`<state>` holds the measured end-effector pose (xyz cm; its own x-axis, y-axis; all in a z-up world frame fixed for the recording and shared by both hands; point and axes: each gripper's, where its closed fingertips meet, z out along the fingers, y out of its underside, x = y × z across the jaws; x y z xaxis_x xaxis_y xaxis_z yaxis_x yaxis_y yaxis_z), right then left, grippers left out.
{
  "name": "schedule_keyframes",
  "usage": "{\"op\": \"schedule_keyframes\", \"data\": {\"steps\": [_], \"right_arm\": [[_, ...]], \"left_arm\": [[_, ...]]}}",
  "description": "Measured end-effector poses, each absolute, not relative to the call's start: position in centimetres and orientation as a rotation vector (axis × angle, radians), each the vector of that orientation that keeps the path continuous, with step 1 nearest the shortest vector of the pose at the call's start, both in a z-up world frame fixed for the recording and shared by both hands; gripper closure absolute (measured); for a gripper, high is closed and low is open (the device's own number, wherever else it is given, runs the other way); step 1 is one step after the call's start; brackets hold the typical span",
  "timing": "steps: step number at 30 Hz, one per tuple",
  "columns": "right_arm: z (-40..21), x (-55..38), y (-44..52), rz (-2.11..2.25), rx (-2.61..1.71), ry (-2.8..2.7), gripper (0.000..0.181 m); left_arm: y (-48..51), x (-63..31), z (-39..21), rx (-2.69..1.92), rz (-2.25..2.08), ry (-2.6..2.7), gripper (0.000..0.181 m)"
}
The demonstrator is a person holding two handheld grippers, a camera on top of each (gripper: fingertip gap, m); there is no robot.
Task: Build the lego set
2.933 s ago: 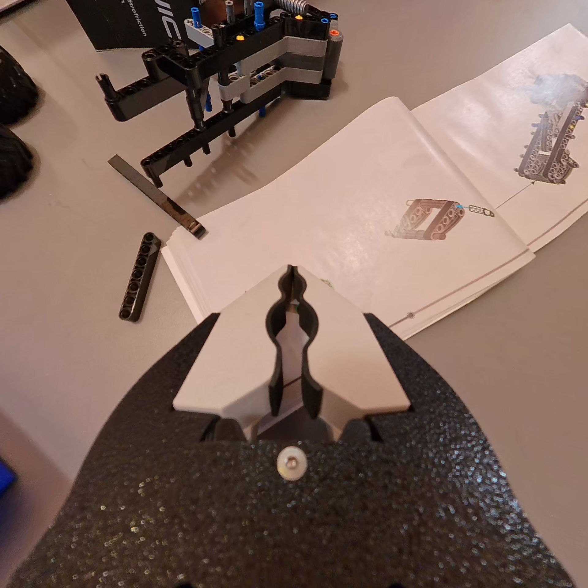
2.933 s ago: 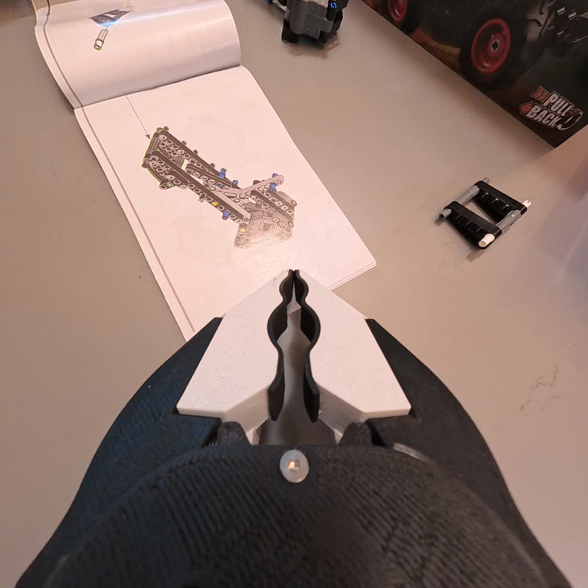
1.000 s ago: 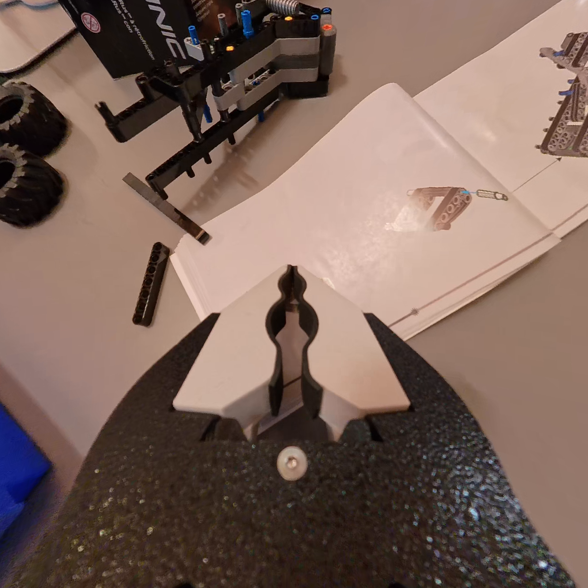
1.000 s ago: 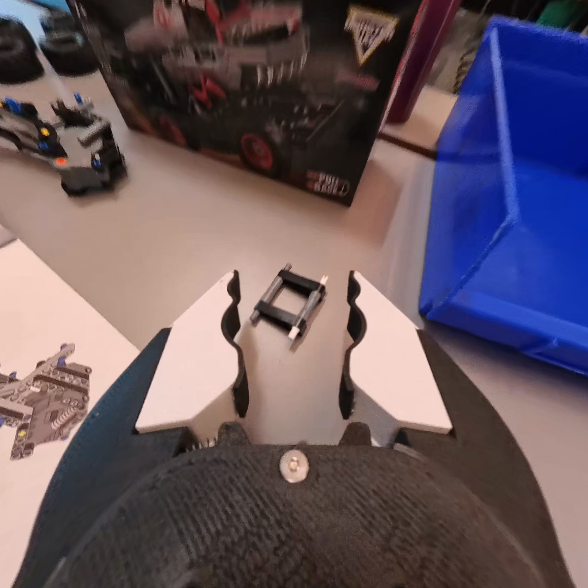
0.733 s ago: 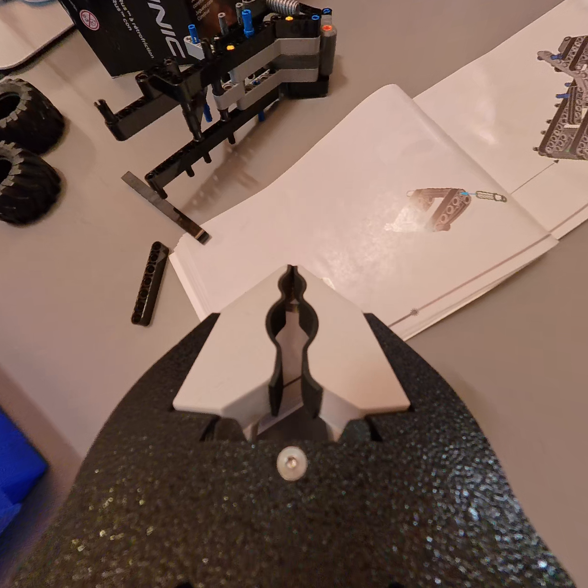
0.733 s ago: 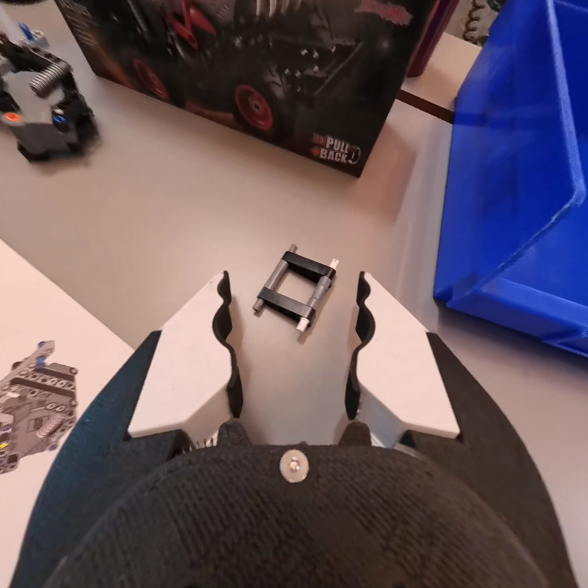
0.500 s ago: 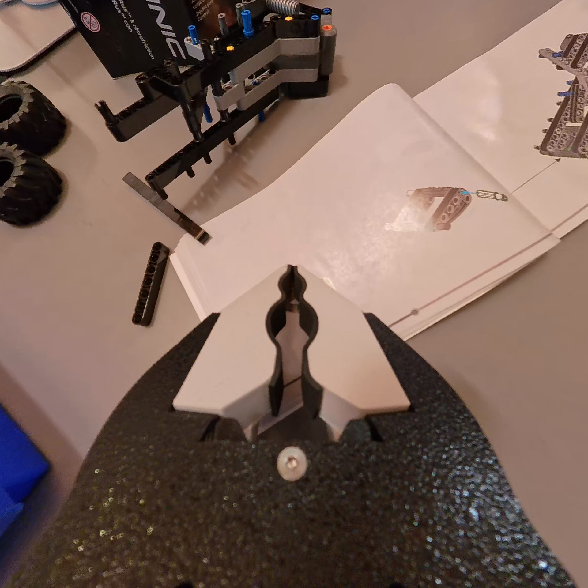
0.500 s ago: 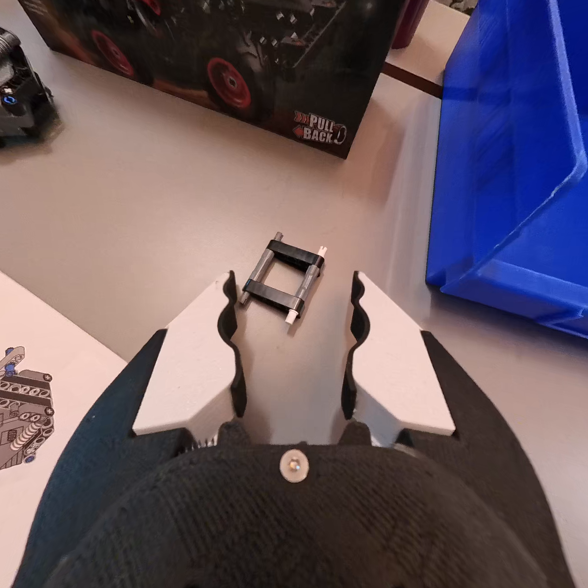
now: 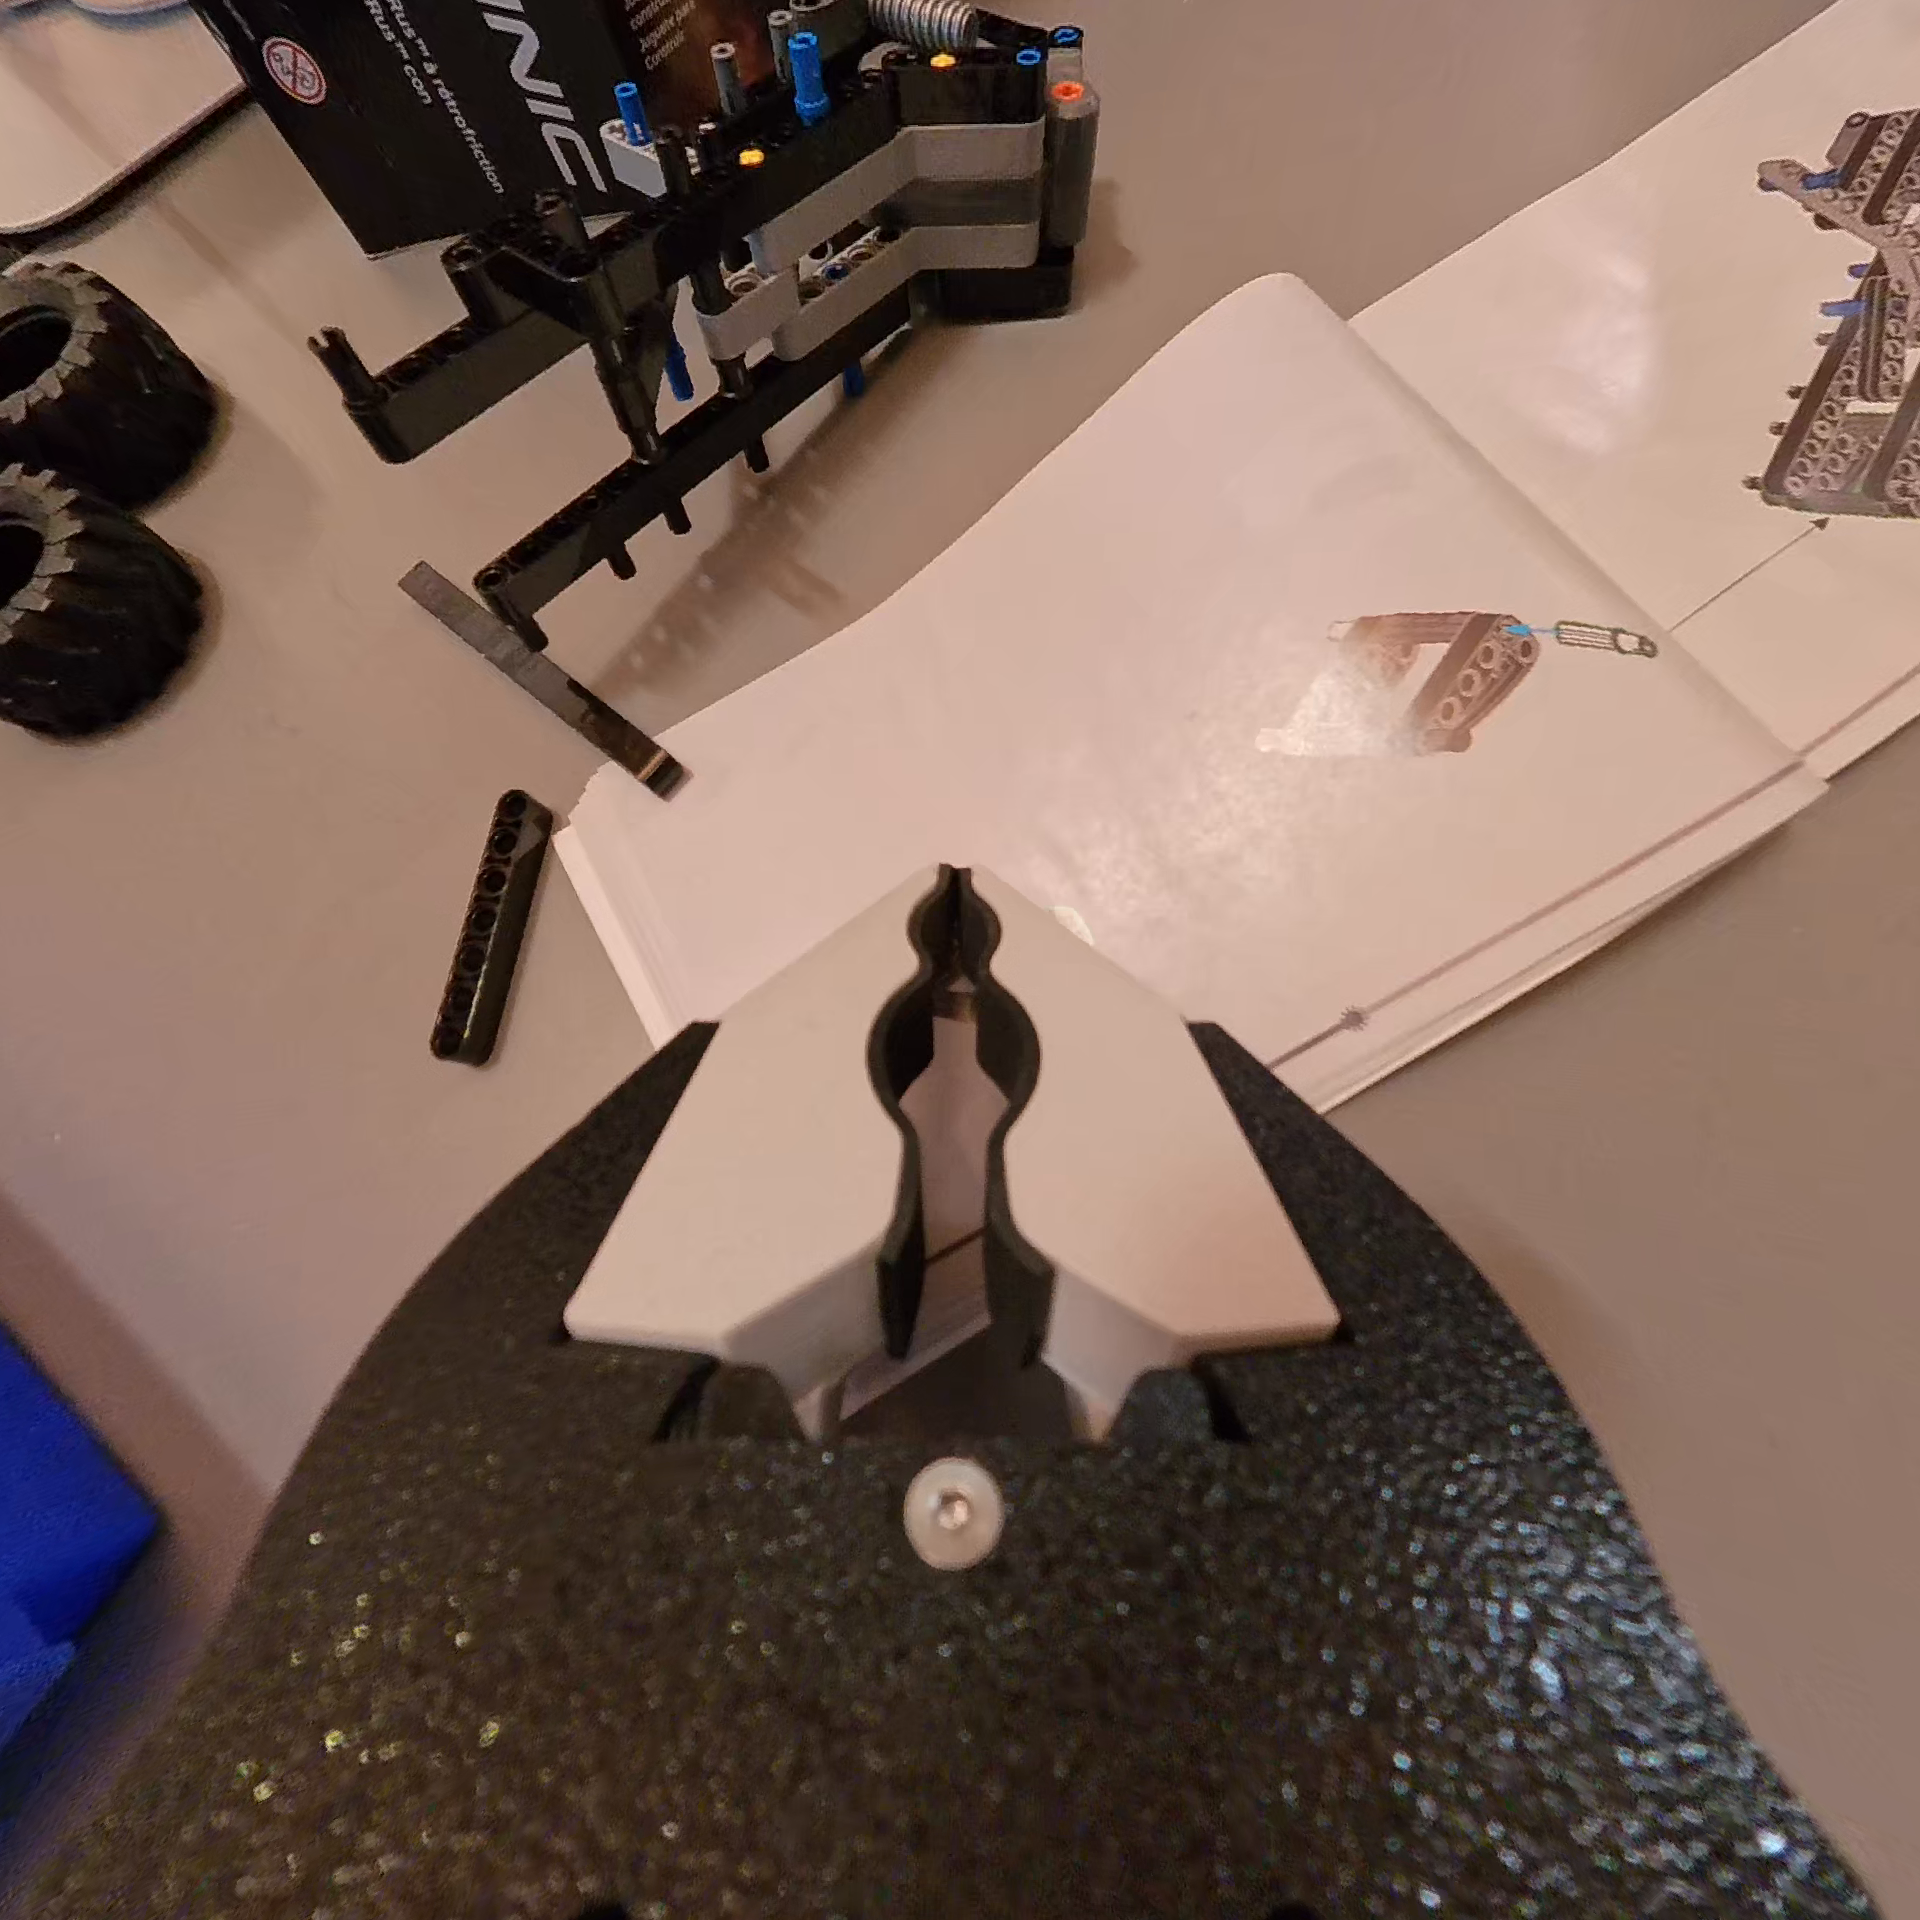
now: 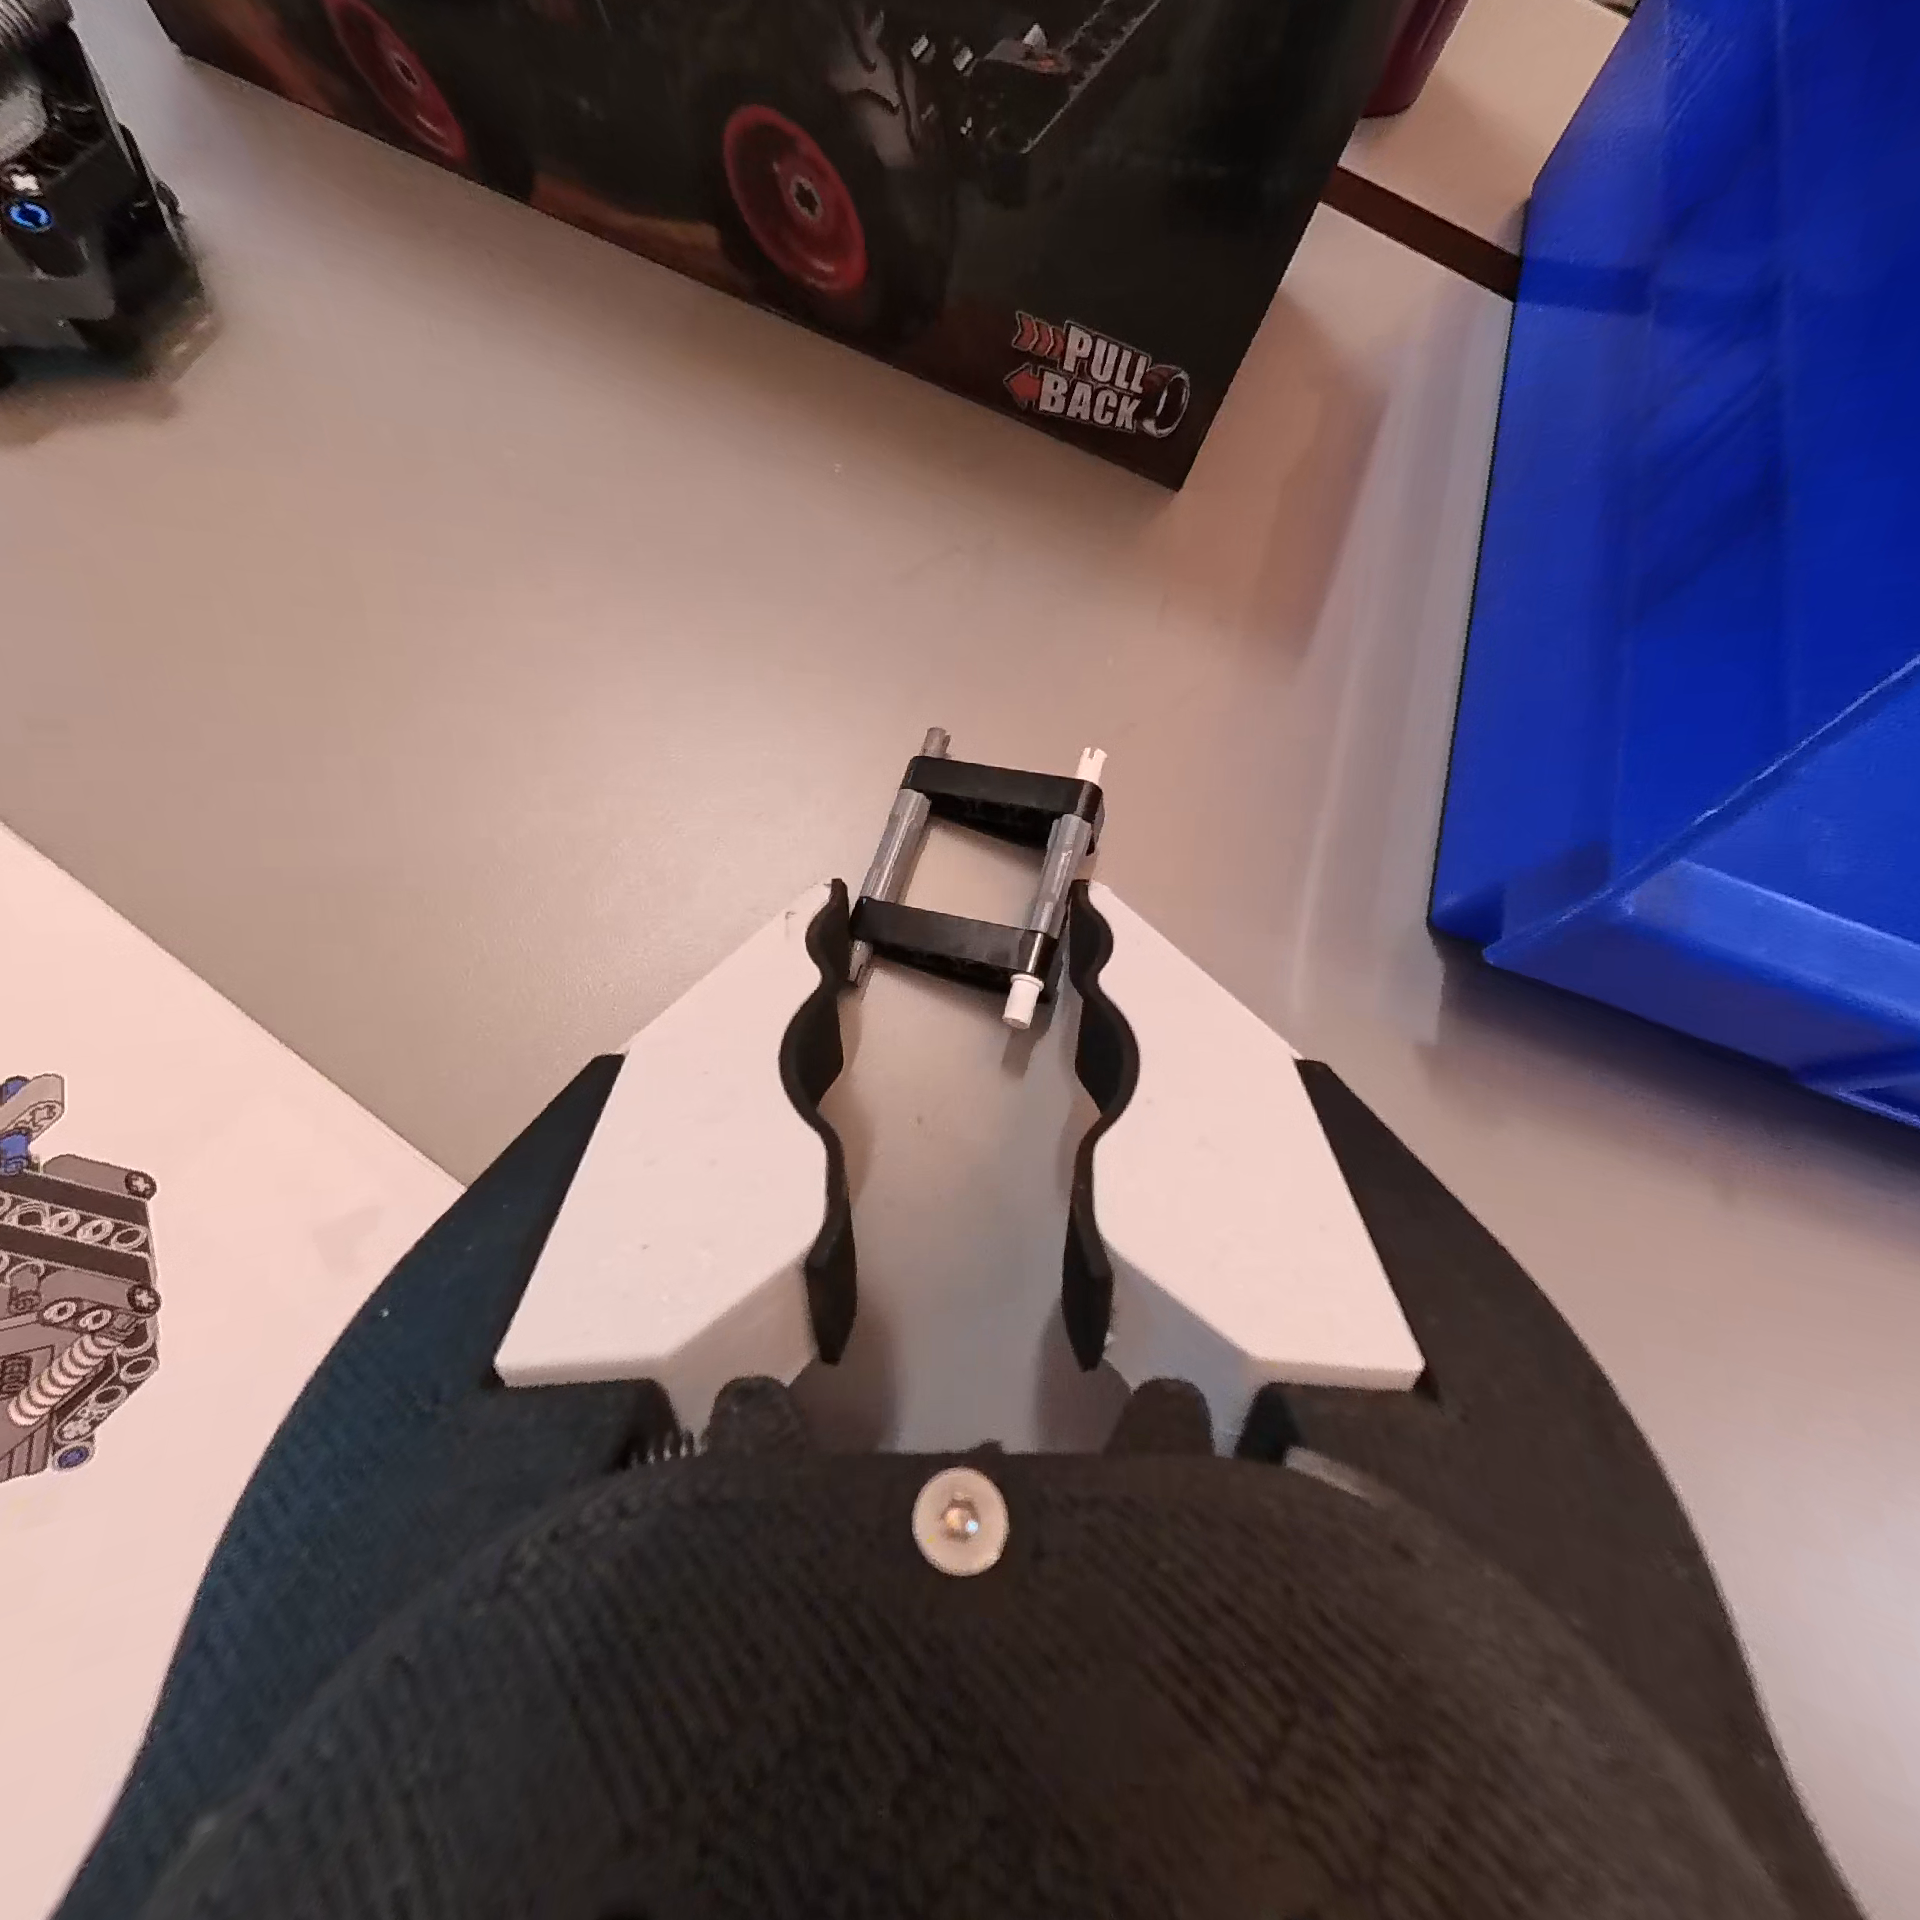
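- Since half a second ago, the right gripper (image 10: 956, 940) has come forward, so the small black frame (image 10: 982, 868) that lay ahead of its tips now sits with its near end between them.
- Its fingers (image 10: 717, 1164) are spread about as wide as the frame; each tip is at, or just touching, one end of the near black beam, and a firm pinch cannot be told.
- That frame is two short black beams joined by two grey axles, one with a white tip, lying flat on the grey table (image 10: 520, 644) near the blue bin (image 10: 1714, 623) and the dark set box (image 10: 831, 156).
- The left gripper (image 9: 951, 883) has barely shifted; its fingers (image 9: 769, 1174) are pressed together, holding nothing, over the near edge of the open instruction booklet (image 9: 1143, 644).
- Beyond the booklet stands the partly built chassis (image 9: 769, 239), with a loose black beam (image 9: 490, 927), a flat black strip (image 9: 540, 677) and two black tyres (image 9: 73, 478) to its left.
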<state>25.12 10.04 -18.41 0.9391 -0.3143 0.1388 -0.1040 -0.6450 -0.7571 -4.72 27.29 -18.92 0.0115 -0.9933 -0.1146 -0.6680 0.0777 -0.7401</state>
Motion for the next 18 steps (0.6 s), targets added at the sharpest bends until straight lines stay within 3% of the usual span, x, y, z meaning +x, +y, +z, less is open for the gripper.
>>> {"op": "schedule_keyframes", "data": {"steps": [10,12,18], "right_arm": [[-17.6,25.0,10.3,-0.400,-2.248,0.195,0.145],[-16.8,24.6,10.7,-0.392,-2.203,0.156,0.176],[-18.1,23.9,10.6,-0.401,-2.279,0.064,0.177]], "left_arm": [[27.3,-4.7,-18.9,-1.653,-0.650,1.723,0.181],[27.3,-4.7,-18.9,-1.653,-0.650,1.723,0.181],[27.3,-4.7,-18.9,-1.652,-0.648,1.723,0.181]]}}
